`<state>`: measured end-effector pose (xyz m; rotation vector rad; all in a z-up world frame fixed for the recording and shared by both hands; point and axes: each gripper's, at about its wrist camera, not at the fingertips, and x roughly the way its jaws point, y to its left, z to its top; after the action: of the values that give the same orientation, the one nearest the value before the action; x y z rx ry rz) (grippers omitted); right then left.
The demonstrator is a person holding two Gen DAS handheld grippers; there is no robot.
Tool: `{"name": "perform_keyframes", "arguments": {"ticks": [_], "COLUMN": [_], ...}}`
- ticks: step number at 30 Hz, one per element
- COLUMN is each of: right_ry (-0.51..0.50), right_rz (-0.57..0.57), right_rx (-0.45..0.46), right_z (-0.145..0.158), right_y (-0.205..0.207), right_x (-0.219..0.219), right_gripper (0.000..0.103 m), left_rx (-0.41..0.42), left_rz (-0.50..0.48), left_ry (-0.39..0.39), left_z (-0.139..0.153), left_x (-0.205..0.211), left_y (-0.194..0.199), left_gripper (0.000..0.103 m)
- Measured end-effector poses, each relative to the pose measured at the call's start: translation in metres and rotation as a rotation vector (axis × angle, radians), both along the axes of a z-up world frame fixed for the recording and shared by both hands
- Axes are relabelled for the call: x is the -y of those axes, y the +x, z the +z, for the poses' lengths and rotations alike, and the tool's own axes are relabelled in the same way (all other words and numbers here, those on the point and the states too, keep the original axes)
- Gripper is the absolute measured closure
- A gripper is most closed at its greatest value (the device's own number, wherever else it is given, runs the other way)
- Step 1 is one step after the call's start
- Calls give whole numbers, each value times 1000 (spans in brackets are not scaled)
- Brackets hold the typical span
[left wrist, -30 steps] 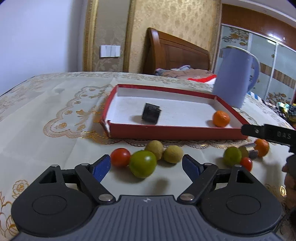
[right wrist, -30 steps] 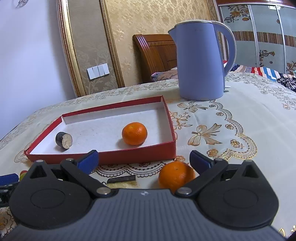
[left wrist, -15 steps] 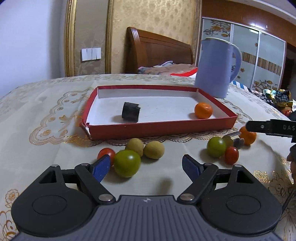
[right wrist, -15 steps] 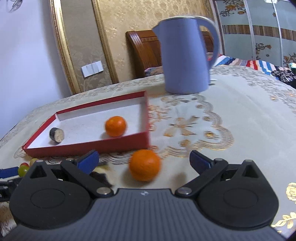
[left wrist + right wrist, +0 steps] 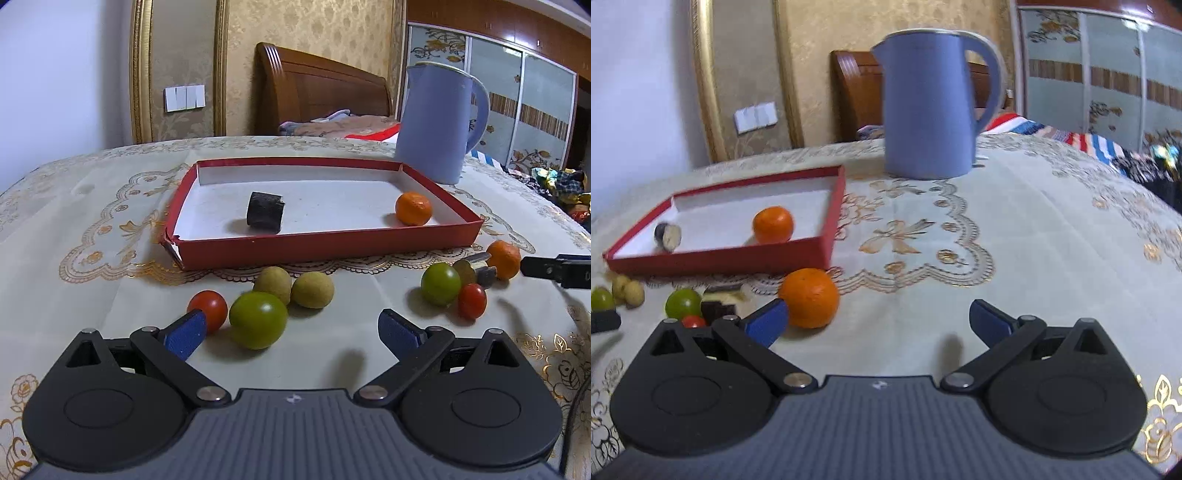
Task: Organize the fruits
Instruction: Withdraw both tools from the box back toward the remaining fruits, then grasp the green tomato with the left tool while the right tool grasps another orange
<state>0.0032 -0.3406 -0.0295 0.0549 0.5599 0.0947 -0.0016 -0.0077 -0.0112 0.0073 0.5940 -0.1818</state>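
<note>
A red tray (image 5: 325,251) holds an orange (image 5: 413,208) and a dark cylinder piece (image 5: 264,214). In front of it lie a red tomato (image 5: 207,309), a green tomato (image 5: 258,319) and two yellow-brown fruits (image 5: 312,290). My left gripper (image 5: 291,328) is opening, with the green tomato just ahead between its fingers and untouched. To the right sit another green tomato (image 5: 440,283), a red tomato (image 5: 472,301) and an orange (image 5: 503,258). My right gripper (image 5: 879,323) stands open; that orange (image 5: 809,297) rests beside its left fingertip (image 5: 764,325).
A blue kettle (image 5: 931,107) stands behind the tray's (image 5: 720,258) right corner. Small dark chocolate-like pieces (image 5: 718,310) lie by the right fruit cluster. The lace-patterned tablecloth (image 5: 1034,258) stretches bare to the right. A bed headboard (image 5: 317,92) and wardrobe stand behind.
The left gripper's fingers have spread wider and its view has levelled. The right gripper swung to the right, so the loose orange now lies by its left finger instead of between the fingers.
</note>
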Motion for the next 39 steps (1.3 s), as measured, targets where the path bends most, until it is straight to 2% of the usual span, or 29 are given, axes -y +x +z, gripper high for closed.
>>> {"name": "perform_keyframes", "arguments": {"ticks": [5, 11, 25, 35, 39], "right_ry": [-13, 12, 31, 29, 26], "right_rz": [35, 5, -21, -21, -21], "right_rx": [-6, -59, -93, -96, -97], "right_z": [3, -3, -7, -8, -8], "right_y": [9, 27, 38, 38, 38], "right_x": [-15, -18, -18, -18, -18], "right_gripper": [0, 0, 0, 0, 0], "left_rx": [-3, -5, -3, -17, -26], "left_rz": [11, 23, 14, 60, 41], "left_ry": [12, 17, 36, 122, 95], "left_z": [0, 0, 0, -3, -2], "left_x": [1, 1, 5, 13, 12], "left_y": [0, 1, 1, 8, 2], "left_gripper": [3, 2, 2, 2, 3]}}
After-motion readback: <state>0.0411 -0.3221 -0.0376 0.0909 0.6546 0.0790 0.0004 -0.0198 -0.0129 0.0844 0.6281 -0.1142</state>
